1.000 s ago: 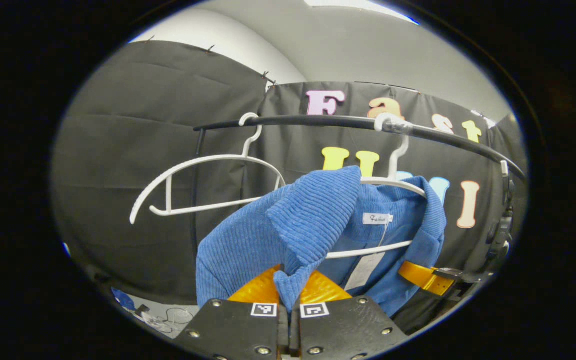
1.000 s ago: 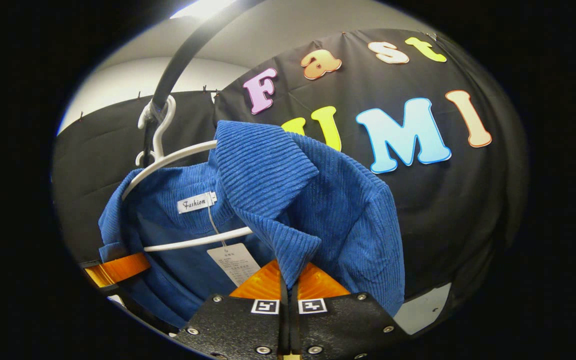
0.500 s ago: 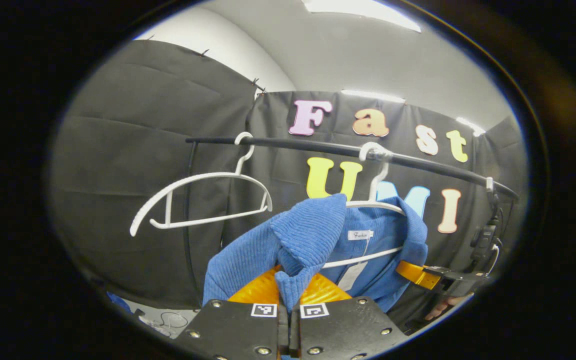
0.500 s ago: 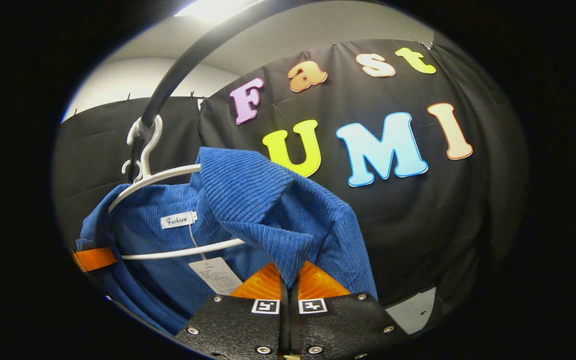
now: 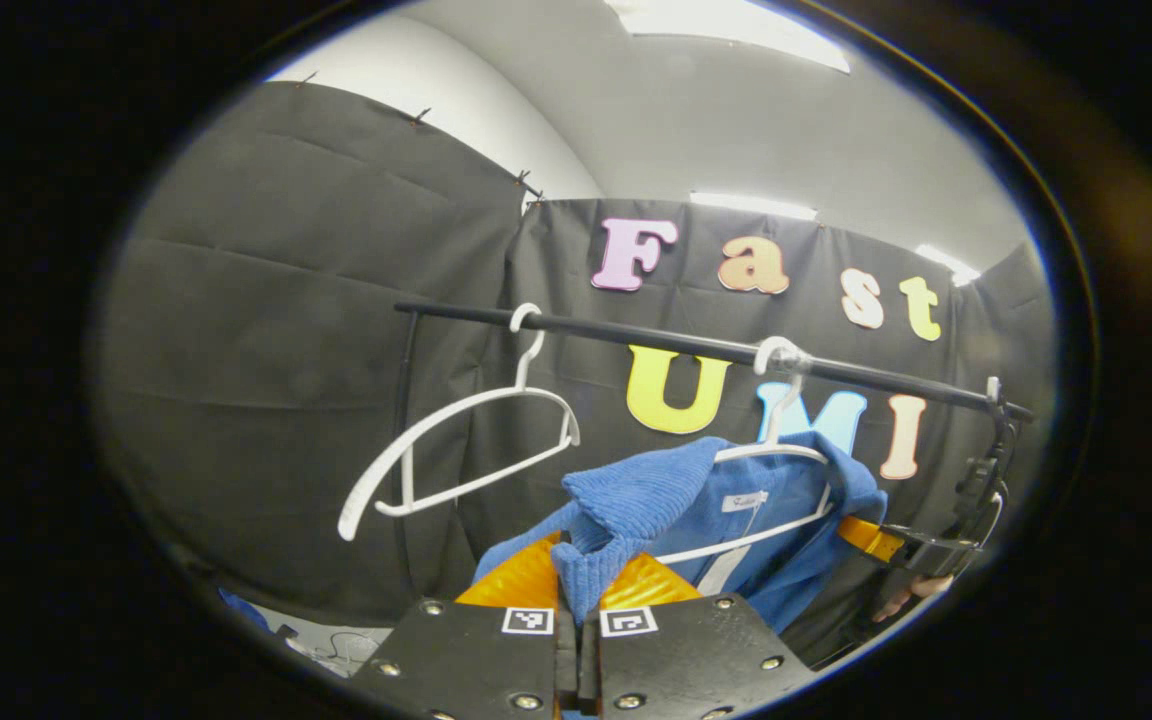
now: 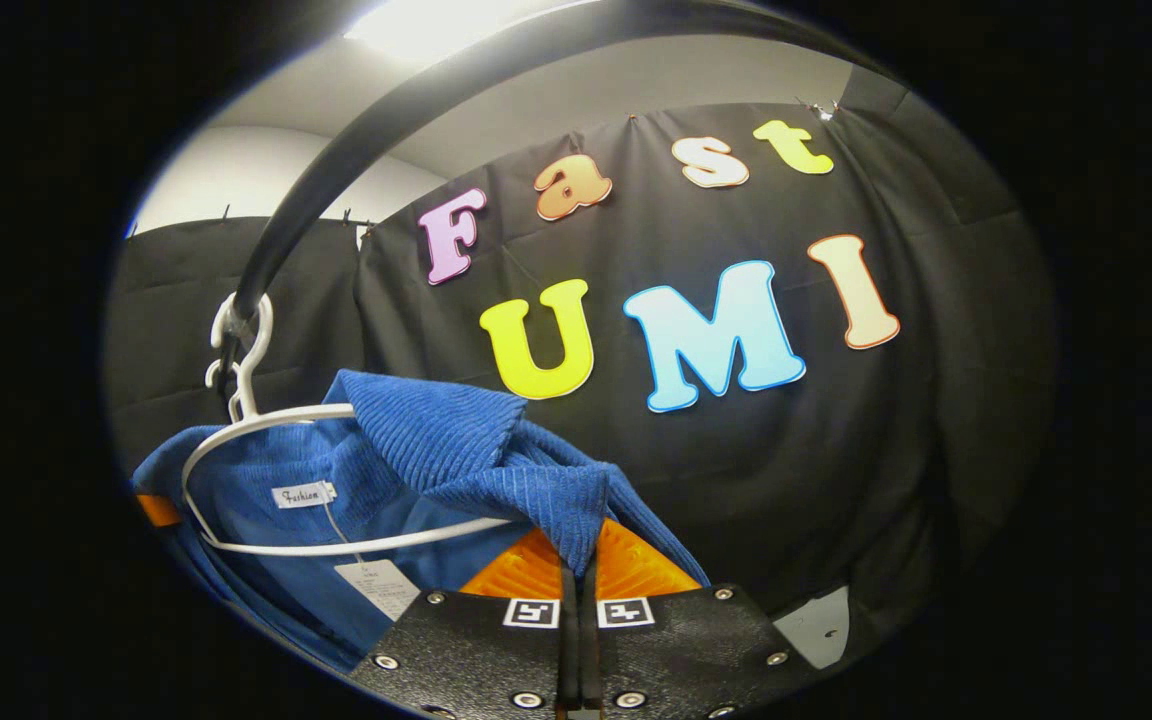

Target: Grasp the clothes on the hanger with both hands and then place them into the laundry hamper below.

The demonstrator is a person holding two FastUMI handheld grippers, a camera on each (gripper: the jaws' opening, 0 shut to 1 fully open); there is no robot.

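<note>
In the left gripper view, two white hangers are seen on one black rail [image 5: 636,335]. The empty hanger [image 5: 456,440] hangs tilted to the left; the second hanger [image 5: 776,455] carries one blue ribbed garment [image 5: 736,520] (a small label is sewn inside its neck, and one paper tag hangs below). The left hand-held gripper [image 5: 576,590] is seen at the bottom with its two orange fingers pressed together on a fold of the garment's collar. Farther off at the right edge, the other hand-held gripper's orange finger [image 5: 861,535] is seen against the garment's far shoulder, with part of a hand [image 5: 901,600] below it.

In the right gripper view, the rail [image 6: 356,150] curves overhead and the hook of one hanger [image 6: 266,470] is seen on it. The garment [image 6: 456,470] is draped over this hanger, still high on the rail. The right hand-held gripper [image 6: 576,570] is closed, its two orange fingers pinching the other collar fold. An orange finger [image 6: 158,510] is glimpsed at the left edge.
</note>
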